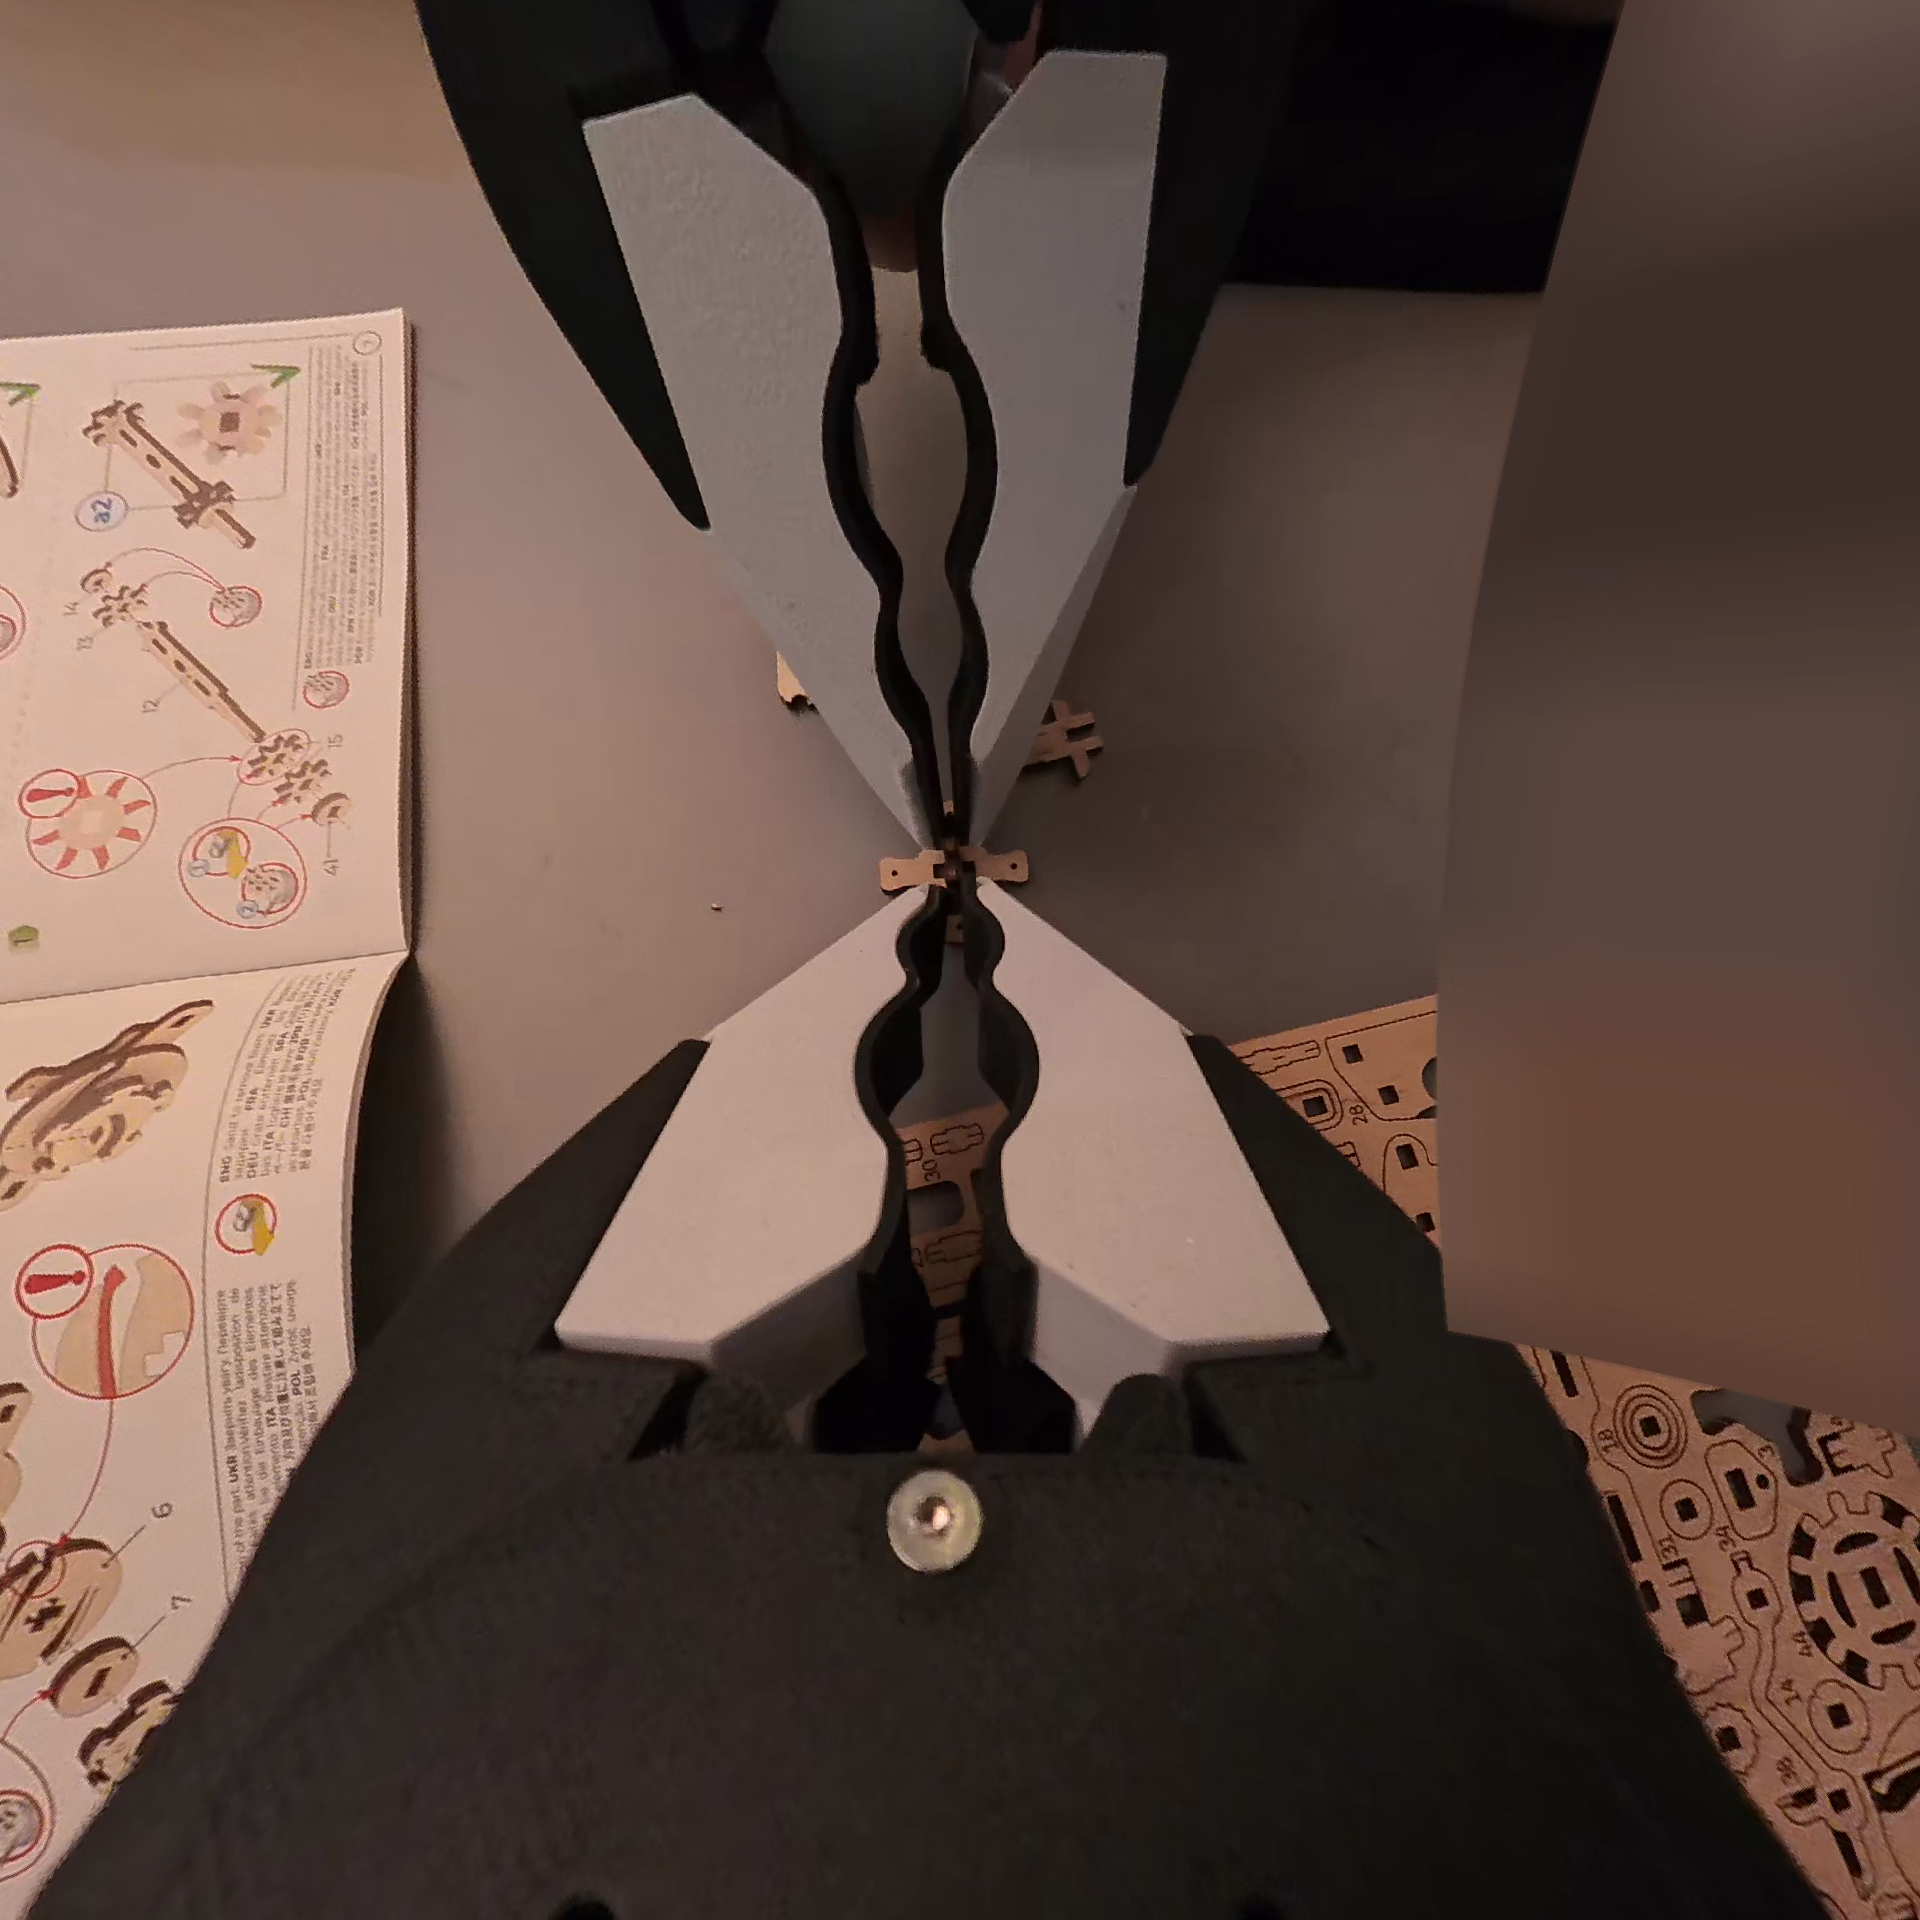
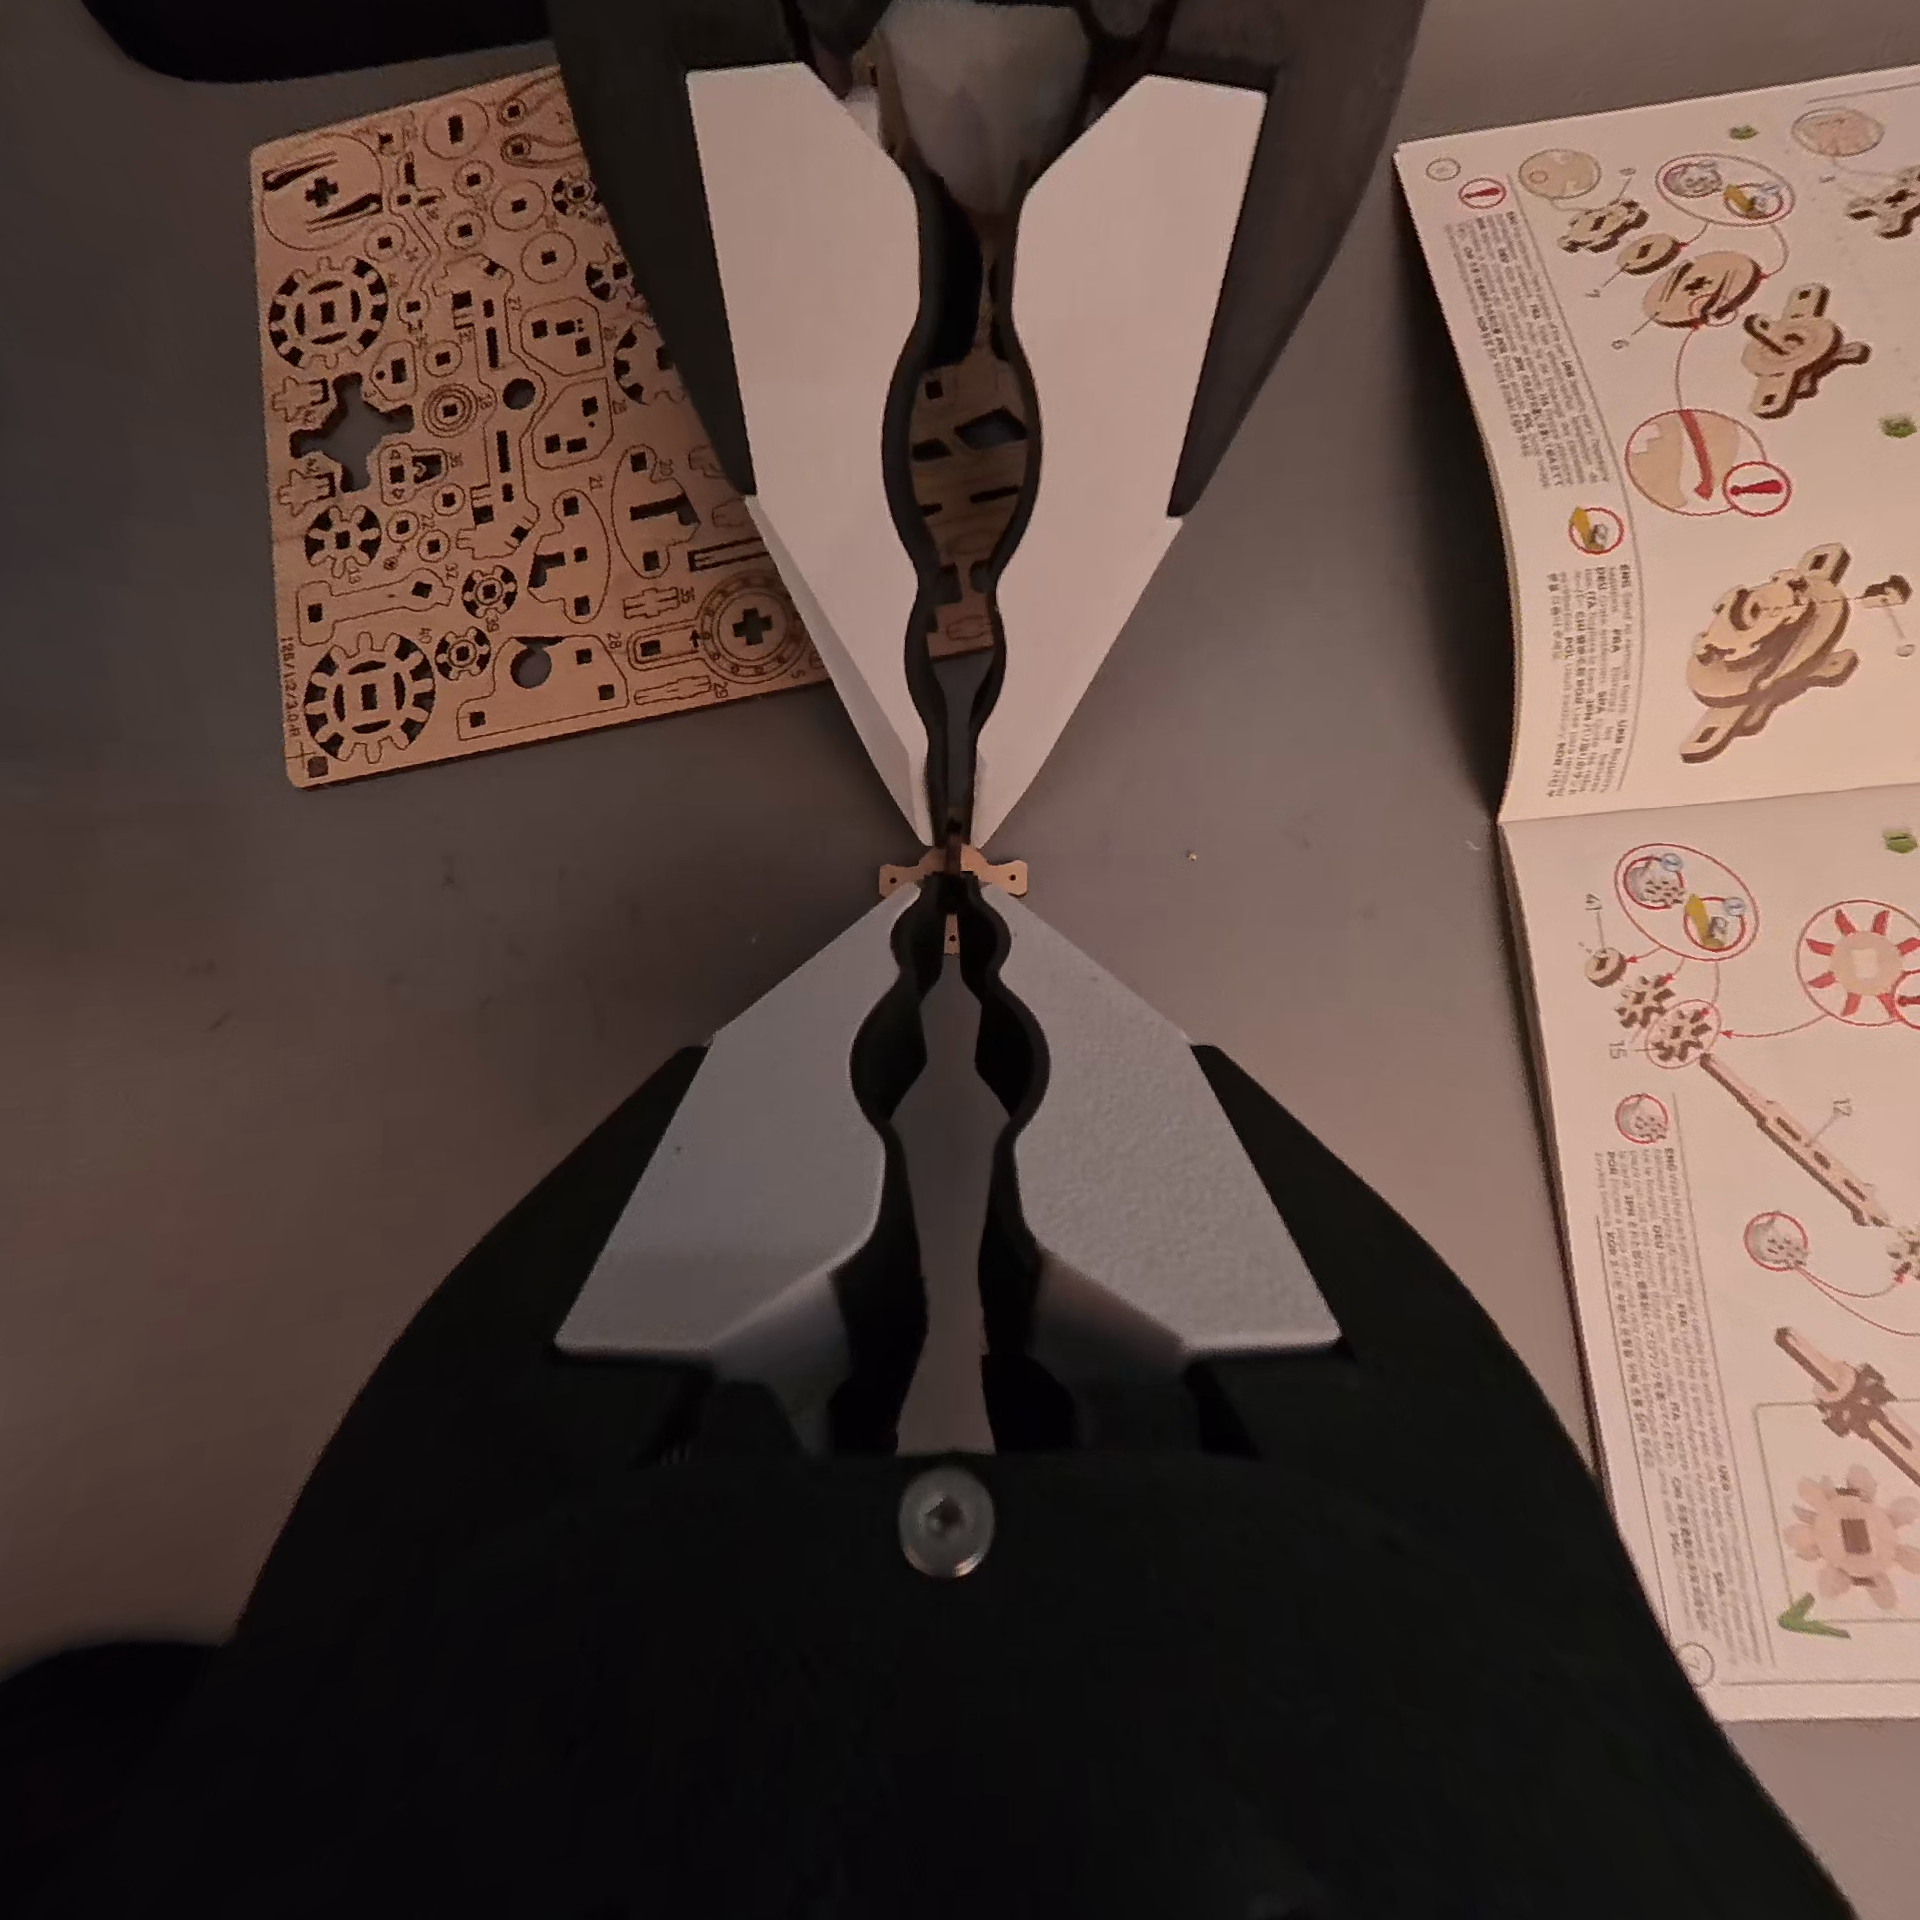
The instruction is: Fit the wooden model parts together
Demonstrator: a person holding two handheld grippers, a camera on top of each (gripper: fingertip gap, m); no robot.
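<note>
My two grippers meet tip to tip over the grey table. In the left wrist view my left gripper comes up from the bottom and my right gripper comes down from the top. Both are shut. A small flat wooden part with notched ends lies crosswise between the tips. A thin sliver of wood shows edge-on between the right gripper's fingers. In the right wrist view my right gripper is below, my left gripper above, and the crosswise part sits between them. Where the pieces join is hidden by the fingertips.
An open instruction booklet lies beside the grippers; it also shows in the right wrist view. A laser-cut wooden sheet of parts lies flat on the table, and also shows in the left wrist view. Loose small wooden pieces lie behind the right gripper. Left and right tips are no more than a few centimetres apart.
</note>
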